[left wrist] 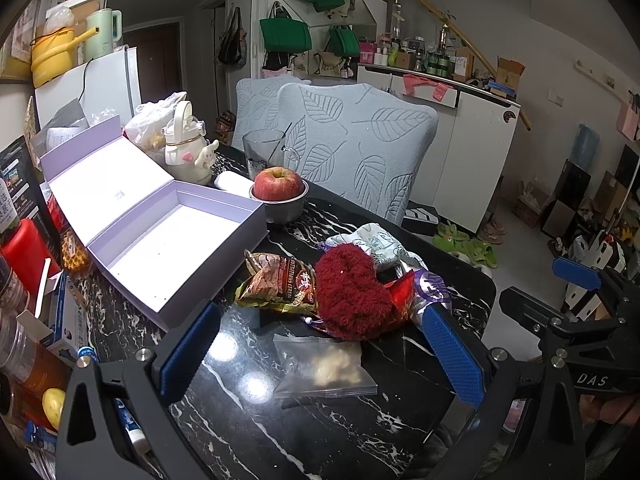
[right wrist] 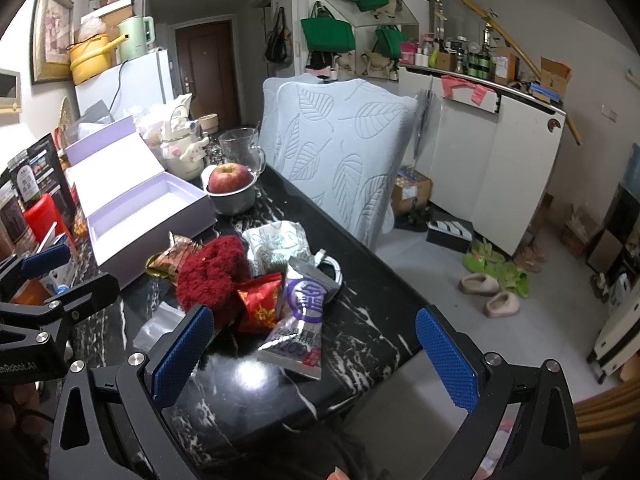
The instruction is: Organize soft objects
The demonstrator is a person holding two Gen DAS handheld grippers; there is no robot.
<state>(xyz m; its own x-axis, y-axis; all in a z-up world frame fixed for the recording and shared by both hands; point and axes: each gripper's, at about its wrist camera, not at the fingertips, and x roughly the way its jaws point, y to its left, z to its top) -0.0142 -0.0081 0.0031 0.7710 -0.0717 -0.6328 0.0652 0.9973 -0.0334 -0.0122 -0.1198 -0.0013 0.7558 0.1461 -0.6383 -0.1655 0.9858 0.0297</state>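
On the black marble-patterned table a small heap of soft things lies just beyond both tools. The left gripper is spread wide with nothing between its blue pads, hovering above the table; a clear zip bag of pale nuts lies on the tabletop between its fingers, and the fluffy dark-red heart sits just beyond it, a little right of centre. A brown snack packet touches the heart's left side, a leaf-printed white cloth is bunched at its far side, and a red foil packet pokes out at its right. The right gripper is likewise spread and empty; a silver-and-purple pouch lies between its fingers, leaning on the red foil packet, with the heart just left of that and near the left fingertip. Far left of the heap stands an open lilac gift box, its lid folded back and its tray bare. Behind the heap a red apple sits in a small metal bowl, with a glass mug and a cream cartoon-dog bottle further back. A pale leaf-patterned chair cover stands at the far edge.
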